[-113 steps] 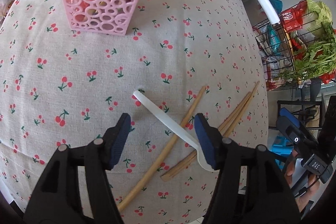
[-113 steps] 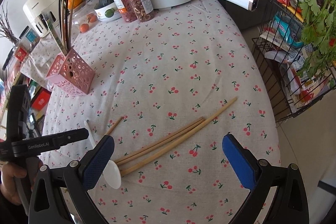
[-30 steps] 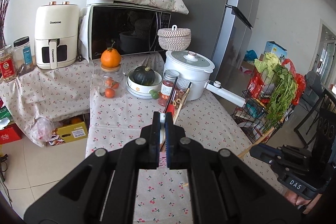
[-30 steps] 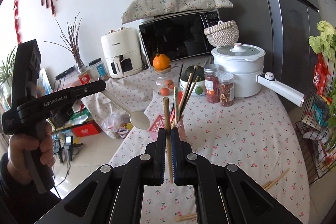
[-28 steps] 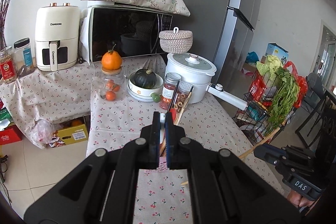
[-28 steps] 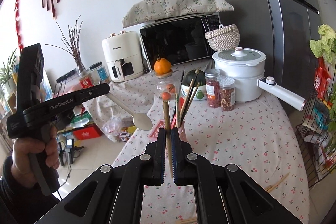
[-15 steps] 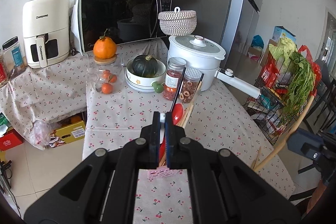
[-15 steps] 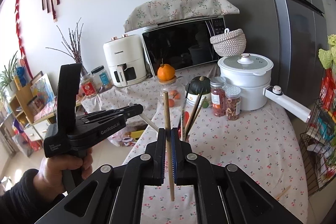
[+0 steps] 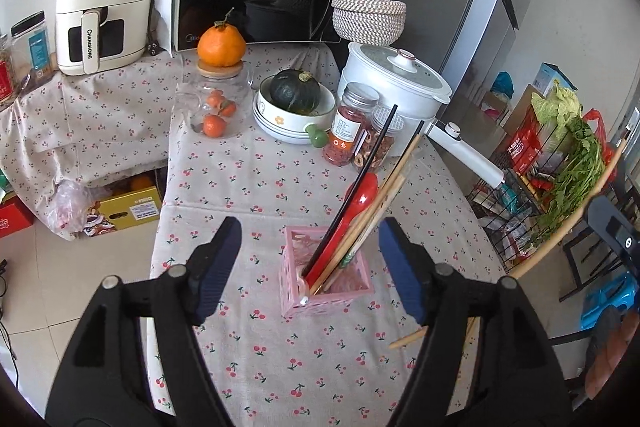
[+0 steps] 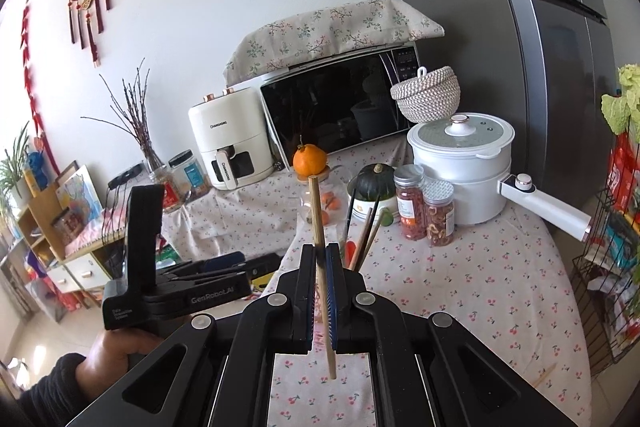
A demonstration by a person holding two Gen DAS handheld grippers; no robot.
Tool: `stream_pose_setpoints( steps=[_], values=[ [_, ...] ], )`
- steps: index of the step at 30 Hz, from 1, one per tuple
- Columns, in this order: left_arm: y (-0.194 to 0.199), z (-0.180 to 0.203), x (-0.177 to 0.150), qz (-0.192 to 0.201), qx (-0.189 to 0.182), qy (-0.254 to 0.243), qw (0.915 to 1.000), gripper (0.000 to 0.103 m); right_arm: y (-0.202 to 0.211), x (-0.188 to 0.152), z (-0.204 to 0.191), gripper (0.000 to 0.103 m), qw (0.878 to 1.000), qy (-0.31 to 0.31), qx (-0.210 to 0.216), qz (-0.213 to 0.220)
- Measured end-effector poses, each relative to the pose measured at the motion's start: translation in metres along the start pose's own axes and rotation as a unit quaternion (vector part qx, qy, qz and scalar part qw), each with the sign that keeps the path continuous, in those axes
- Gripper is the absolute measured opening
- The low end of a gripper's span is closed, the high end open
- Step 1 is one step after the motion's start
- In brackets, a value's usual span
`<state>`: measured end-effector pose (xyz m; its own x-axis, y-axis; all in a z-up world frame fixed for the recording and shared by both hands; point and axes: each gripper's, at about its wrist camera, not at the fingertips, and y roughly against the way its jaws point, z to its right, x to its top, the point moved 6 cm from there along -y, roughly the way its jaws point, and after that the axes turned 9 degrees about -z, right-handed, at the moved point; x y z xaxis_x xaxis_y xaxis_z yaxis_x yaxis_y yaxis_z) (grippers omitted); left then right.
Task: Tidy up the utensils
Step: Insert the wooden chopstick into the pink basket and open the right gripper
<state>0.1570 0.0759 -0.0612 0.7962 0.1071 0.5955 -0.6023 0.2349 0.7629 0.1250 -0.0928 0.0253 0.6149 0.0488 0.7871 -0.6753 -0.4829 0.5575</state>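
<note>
over the pink holder (image 9: 326, 291) your left gripper (image 9: 310, 259) is opening its jaws, nothing between them; the white spoon's tip (image 9: 305, 301) shows inside the holder. your right gripper (image 10: 320, 291) is clenched on a chopstick (image 10: 320, 247), nearly upright. draw the left clear first, then bring the chopstick's lower end over the holder's mouth, beside the red spoon (image 9: 352, 215), and let go low. one more chopstick (image 9: 408, 338) lies on the counter (image 9: 280, 355).

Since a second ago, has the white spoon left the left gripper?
Yes. The left gripper is opening, empty; a white tip shows down in the pink basket.
</note>
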Motion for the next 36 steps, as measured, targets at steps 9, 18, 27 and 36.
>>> stream_pose_setpoints(
  steps=[9,18,27,36],
  values=[
    [0.009,-0.032,-0.027,-0.031,-0.009,0.027,0.9991,0.081,-0.013,0.029,-0.003,0.005,0.999,-0.019,0.003,0.042],
    [0.004,-0.049,-0.045,-0.062,-0.005,0.025,0.9977,0.081,-0.065,0.042,-0.011,0.005,0.999,-0.025,0.002,0.048],
    [0.0,-0.044,-0.049,-0.076,-0.009,0.011,0.997,0.081,-0.118,0.037,-0.01,0.006,1.0,-0.025,0.003,0.013],
    [-0.004,-0.041,-0.054,-0.089,0.027,0.007,0.9956,0.086,-0.098,0.034,0.001,0.03,0.999,-0.037,0.019,-0.001]
  ],
)
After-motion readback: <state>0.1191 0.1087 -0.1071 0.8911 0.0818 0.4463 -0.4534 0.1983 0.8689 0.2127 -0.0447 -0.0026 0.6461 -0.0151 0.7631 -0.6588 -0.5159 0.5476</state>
